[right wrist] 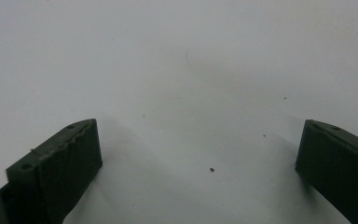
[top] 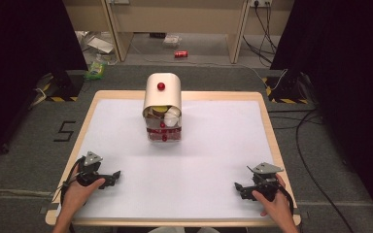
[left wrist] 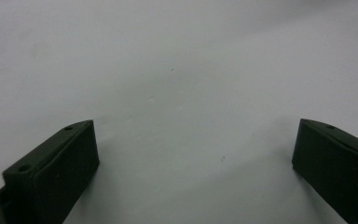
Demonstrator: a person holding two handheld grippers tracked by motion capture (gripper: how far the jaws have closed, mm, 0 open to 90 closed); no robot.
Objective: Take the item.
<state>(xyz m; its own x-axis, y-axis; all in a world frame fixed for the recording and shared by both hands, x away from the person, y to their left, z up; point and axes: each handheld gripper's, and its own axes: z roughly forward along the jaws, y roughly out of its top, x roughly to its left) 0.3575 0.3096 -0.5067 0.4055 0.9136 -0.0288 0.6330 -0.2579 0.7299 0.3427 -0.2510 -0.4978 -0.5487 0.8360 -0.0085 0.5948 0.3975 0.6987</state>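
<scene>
1. Table (top: 126, 145), white-topped with a wooden rim.
2. Cream bread-box-style container (top: 162, 108), far centre; red knob on its raised cover, cups and red items inside; well apart from both grippers.
3. Left gripper (top: 110, 177), near left corner, hand-held; jaws spread wide, nothing between.
4. Right gripper (top: 241, 188), near right corner, hand-held; jaws spread wide, nothing between.

The surface (top: 126, 145) has a pale wooden rim around a white top. On the floor beyond its far edge lie a red can (top: 180, 54), a clear packet (top: 172, 41) and a green packet (top: 95, 69) off the far left corner. Black cables (top: 303, 145) trail past the right edge, below yellow-black striped tape (top: 281, 100).
</scene>
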